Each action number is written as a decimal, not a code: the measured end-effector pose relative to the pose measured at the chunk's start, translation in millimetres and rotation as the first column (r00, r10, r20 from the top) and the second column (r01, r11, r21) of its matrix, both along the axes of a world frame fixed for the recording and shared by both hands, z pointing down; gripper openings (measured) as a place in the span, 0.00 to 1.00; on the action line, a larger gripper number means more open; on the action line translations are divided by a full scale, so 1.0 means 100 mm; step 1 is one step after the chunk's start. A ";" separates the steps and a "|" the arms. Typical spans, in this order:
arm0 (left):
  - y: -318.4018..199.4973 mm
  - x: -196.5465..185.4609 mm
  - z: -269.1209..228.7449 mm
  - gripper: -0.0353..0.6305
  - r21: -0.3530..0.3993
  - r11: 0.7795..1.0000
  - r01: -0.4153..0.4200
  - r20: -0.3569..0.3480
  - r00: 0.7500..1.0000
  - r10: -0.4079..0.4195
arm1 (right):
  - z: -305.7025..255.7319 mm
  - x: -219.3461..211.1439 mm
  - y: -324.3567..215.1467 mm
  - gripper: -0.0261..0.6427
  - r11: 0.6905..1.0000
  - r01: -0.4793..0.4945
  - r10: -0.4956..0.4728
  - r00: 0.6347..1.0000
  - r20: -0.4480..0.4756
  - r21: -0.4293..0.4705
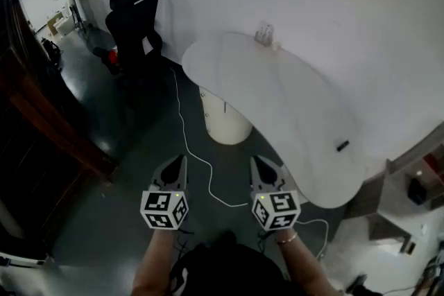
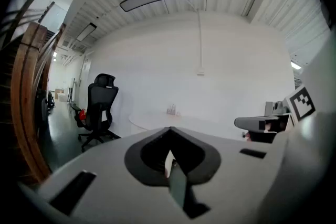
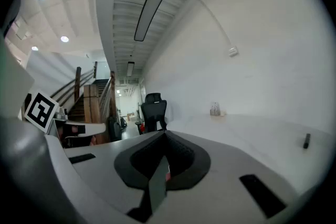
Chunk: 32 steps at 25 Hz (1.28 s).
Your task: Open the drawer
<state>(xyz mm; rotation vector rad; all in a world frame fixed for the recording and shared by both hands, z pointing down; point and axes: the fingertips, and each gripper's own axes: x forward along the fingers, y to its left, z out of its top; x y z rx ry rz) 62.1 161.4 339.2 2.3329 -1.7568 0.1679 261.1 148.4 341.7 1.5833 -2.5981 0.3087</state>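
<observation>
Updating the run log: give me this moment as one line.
left gripper: shut, empty | right gripper: shut, empty | both over floor near white table | drawer: unseen

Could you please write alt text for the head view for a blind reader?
Seen from above, a person holds the left gripper and the right gripper side by side over a dark floor, both shut and empty, pointing toward a curved white table. A black office chair stands at upper left, and a white cable runs across the floor.
</observation>
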 end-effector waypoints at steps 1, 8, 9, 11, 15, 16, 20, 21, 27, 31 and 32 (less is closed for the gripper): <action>0.00 0.01 0.00 0.06 0.001 1.000 -0.002 0.004 1.000 0.002 | 0.00 0.00 0.00 0.04 1.000 -0.003 0.003 1.000 0.014 0.001; -0.03 0.04 0.02 0.06 -0.008 1.000 0.010 0.022 1.000 -0.010 | 0.09 0.01 0.02 0.04 1.000 -0.026 0.027 0.999 0.031 -0.016; -0.05 0.03 0.02 0.06 -0.009 1.000 0.013 0.022 1.000 -0.013 | 0.09 0.00 0.02 0.04 1.000 -0.023 0.024 0.999 0.031 -0.017; -0.09 0.02 0.03 0.06 -0.009 1.000 0.019 0.021 1.000 -0.019 | 0.11 -0.02 -0.01 0.04 0.999 -0.020 0.020 0.999 0.030 -0.025; -0.21 0.00 0.09 0.06 -0.020 0.999 0.025 0.025 0.999 -0.025 | 0.17 -0.06 -0.10 0.04 0.999 -0.020 0.022 0.999 0.030 -0.049; -0.25 -0.02 0.11 0.06 -0.025 0.999 0.024 0.025 0.999 -0.023 | 0.18 -0.08 -0.14 0.04 0.998 -0.023 0.025 0.999 0.031 -0.052; -0.51 -0.14 0.22 0.06 -0.038 0.999 0.013 0.021 1.000 -0.012 | 0.24 -0.25 -0.38 0.04 0.997 -0.038 0.040 0.999 0.028 -0.062; -0.59 -0.18 0.25 0.06 -0.040 0.999 0.010 0.022 1.000 -0.009 | 0.25 -0.30 -0.46 0.04 0.997 -0.045 0.047 0.999 0.026 -0.062; -1.25 -0.57 0.36 0.06 -0.050 0.999 -0.017 0.034 0.999 0.018 | 0.24 -0.71 -1.09 0.04 0.994 -0.090 0.091 0.996 0.021 -0.056; -1.73 -0.88 0.39 0.06 -0.062 0.996 -0.058 0.034 0.998 0.060 | 0.19 -1.06 -1.53 0.04 0.990 -0.131 0.132 0.991 0.027 -0.047; -1.85 -0.95 0.39 0.06 -0.062 0.996 -0.069 0.031 0.997 0.071 | 0.20 -1.14 -1.62 0.04 0.989 -0.139 0.141 0.990 0.024 -0.049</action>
